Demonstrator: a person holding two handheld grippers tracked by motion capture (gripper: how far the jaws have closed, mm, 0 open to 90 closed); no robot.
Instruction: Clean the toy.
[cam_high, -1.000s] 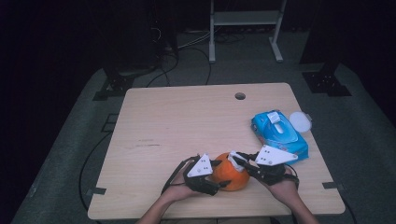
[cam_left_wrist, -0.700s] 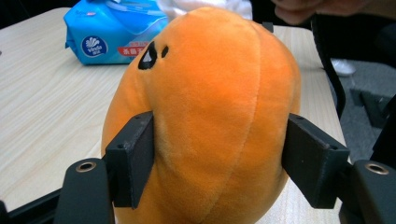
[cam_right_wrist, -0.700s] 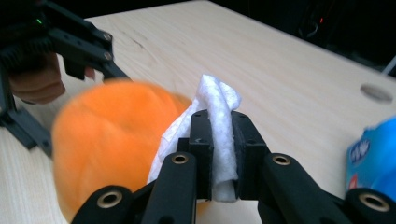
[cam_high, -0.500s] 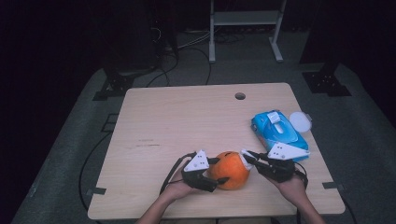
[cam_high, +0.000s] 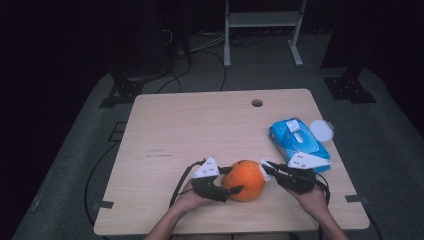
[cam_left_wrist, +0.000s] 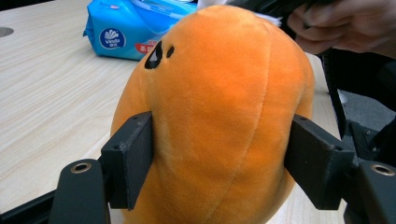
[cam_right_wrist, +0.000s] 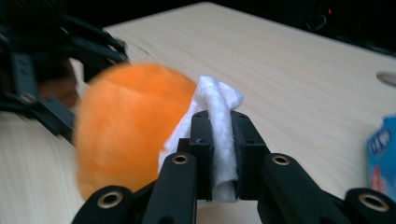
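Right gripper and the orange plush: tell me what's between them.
A folded white wipe, clamped in the right gripper and pressed against the orange plush, as the right gripper view shows.

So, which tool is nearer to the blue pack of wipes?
Right. The right tool, clamping a white wipe, sits just in front of the blue pack of wipes; the left tool holds the orange plush toy, farther left.

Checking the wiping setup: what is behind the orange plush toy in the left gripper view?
Behind the orange plush toy lie the blue wipes pack and a hand. The toy covers part of the pack.
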